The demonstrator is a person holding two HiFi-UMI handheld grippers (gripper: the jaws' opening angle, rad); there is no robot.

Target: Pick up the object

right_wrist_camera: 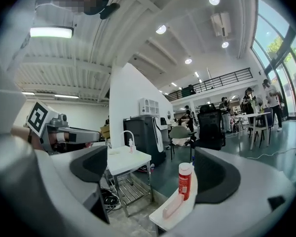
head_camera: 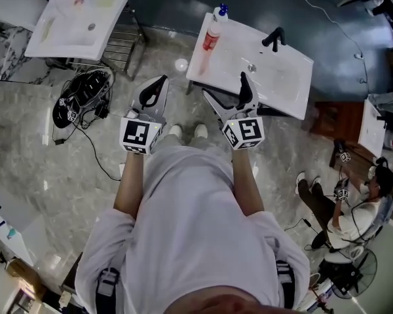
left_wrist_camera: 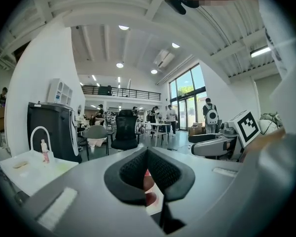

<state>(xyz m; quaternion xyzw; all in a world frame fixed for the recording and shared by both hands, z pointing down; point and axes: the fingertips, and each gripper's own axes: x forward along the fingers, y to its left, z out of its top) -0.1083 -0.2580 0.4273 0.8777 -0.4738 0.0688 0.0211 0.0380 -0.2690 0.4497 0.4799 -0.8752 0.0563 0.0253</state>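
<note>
A red bottle (head_camera: 211, 38) with a white cap stands on the near left corner of a white sink top (head_camera: 281, 77). In the right gripper view the same red bottle (right_wrist_camera: 185, 180) shows between the jaws but well beyond them, with a pink bar (right_wrist_camera: 171, 206) lying beside it. My right gripper (head_camera: 228, 91) hovers over the sink's front edge, open and with nothing between its pads (right_wrist_camera: 218, 177). To the left of the sink my left gripper (head_camera: 160, 82) is held over the floor. Its pads (left_wrist_camera: 160, 169) meet at the tip, and nothing is held.
A black faucet (head_camera: 274, 39) stands at the back of the sink top. A second white sink (head_camera: 65, 25) on a metal rack is at the far left, with cables and black gear (head_camera: 78, 100) on the floor below it. A person (head_camera: 354, 208) sits at the right.
</note>
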